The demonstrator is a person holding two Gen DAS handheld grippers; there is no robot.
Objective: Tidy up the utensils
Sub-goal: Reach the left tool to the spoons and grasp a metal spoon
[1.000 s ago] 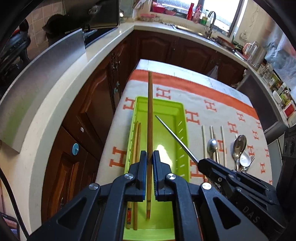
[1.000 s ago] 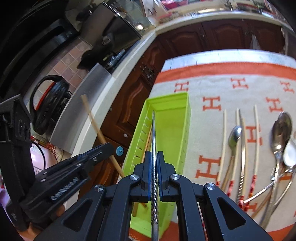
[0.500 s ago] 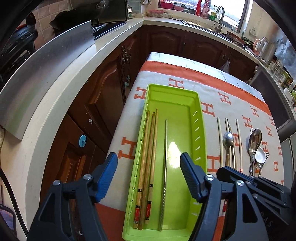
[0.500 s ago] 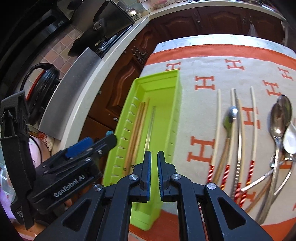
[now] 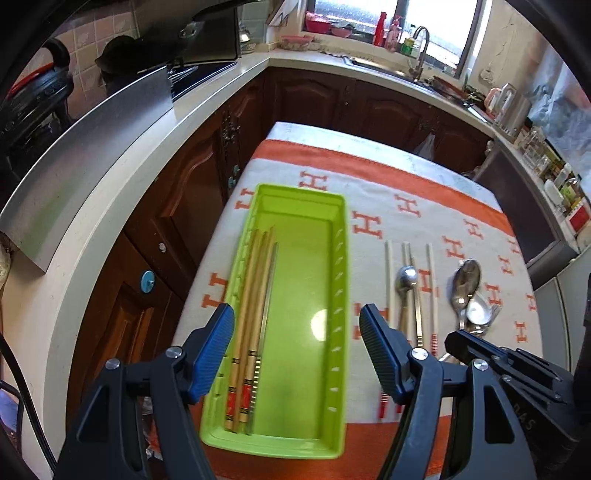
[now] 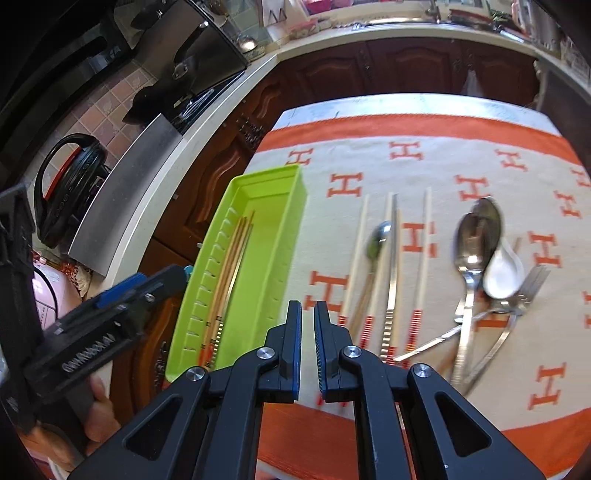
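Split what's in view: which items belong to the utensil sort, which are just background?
Job: green tray; wooden chopsticks and metal chopstick in it; pale chopsticks, spoons, white spoon, fork on the cloth.

Background: cooker, faucet, bottles, kettle.

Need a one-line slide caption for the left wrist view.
Open left gripper above a lime-green plastic tray holding wooden chopsticks; spoons wait on the cloth.

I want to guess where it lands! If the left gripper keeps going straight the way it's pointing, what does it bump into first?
Probably the floor of the bright green plastic tray, on its bare side beside the wooden chopsticks. The left gripper is open and holds nothing.
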